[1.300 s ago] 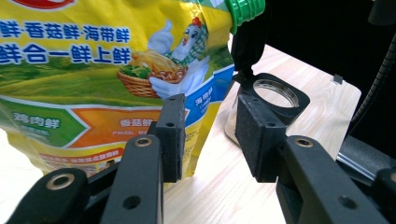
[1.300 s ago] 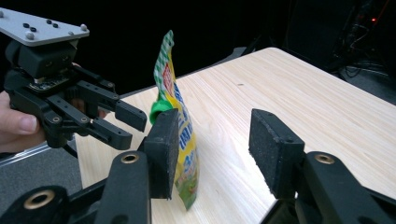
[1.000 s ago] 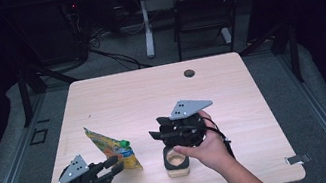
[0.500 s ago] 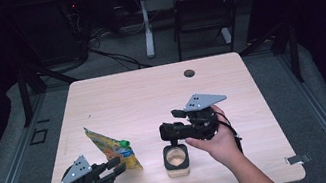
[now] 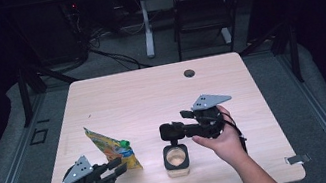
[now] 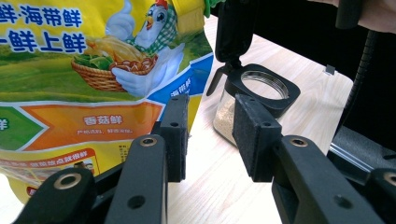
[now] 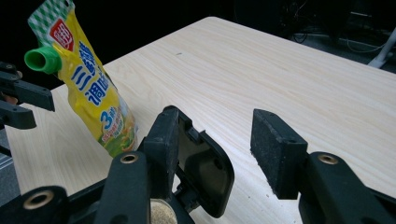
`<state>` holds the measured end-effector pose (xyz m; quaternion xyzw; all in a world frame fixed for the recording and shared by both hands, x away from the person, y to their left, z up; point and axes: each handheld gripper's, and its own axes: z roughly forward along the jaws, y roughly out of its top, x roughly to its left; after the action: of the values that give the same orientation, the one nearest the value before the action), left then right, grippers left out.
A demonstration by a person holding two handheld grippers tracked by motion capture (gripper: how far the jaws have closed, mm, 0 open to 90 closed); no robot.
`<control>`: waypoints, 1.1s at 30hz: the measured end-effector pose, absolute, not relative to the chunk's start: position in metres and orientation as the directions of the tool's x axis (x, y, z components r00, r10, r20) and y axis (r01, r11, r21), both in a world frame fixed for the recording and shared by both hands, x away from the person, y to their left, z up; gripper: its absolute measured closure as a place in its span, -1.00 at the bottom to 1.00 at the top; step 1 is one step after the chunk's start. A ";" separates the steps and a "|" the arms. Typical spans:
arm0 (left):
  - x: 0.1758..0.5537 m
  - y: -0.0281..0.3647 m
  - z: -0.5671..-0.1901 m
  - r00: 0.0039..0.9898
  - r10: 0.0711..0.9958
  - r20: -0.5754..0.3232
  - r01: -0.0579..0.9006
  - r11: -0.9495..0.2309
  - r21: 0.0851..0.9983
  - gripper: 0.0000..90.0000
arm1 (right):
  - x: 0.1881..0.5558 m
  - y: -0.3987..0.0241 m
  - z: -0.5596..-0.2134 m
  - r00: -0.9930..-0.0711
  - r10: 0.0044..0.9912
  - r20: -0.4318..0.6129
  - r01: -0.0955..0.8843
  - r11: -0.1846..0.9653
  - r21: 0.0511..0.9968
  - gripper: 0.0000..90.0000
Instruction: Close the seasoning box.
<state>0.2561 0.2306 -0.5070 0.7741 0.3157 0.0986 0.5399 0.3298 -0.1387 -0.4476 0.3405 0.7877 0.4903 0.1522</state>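
The pale wood-grain table (image 5: 141,95) has its far half bare, with only a small dark round grommet (image 5: 189,73) near the far edge; all the work sits close to the near edge.

A soft, glossy yellow pouch (image 5: 113,151) with a green screw spout (image 5: 123,143) lies tilted at near left (printed with a cartoon hen and a basket). Right of it, well apart, stands a small clear glass jar (image 5: 176,159) with a squarish black collar, pale granules in its lower part; its hinged black lid (image 7: 205,170) is flipped up.

The left gripper (image 5: 116,167) rests low at the near-left corner, its matte black jaws about half open. In the left gripper view the pouch's corner lies against the left pad (image 6: 176,130), while the gap between the pads shows bare table; I cannot tell whether the pad presses it.

The right gripper (image 5: 170,131) hovers just above the jar, jaws wide apart. In the right gripper view the raised lid stands right against the left pad (image 7: 161,144), and the right pad is clear of it.
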 end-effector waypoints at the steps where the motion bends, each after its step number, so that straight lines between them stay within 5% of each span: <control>1: 0.256 0.231 -0.507 0.781 0.596 -0.188 0.382 -0.217 0.898 0.47 | 0.331 -0.139 -0.449 -0.725 0.683 0.091 0.390 0.297 0.872 0.16; 16: 0.256 0.230 -0.508 0.763 0.621 -0.182 0.379 -0.201 0.903 0.47 | 0.339 -0.133 -0.469 -0.726 0.678 0.114 0.425 0.313 0.849 0.17; 33: 0.255 0.230 -0.508 0.762 0.621 -0.184 0.380 -0.198 0.903 0.46 | 0.339 -0.133 -0.476 -0.746 0.656 0.117 0.434 0.345 0.832 0.52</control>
<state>0.2555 0.2303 -0.5077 0.7661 0.3269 0.1113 0.5421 0.3389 -0.1328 -0.4758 0.3359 0.8114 0.4633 0.1194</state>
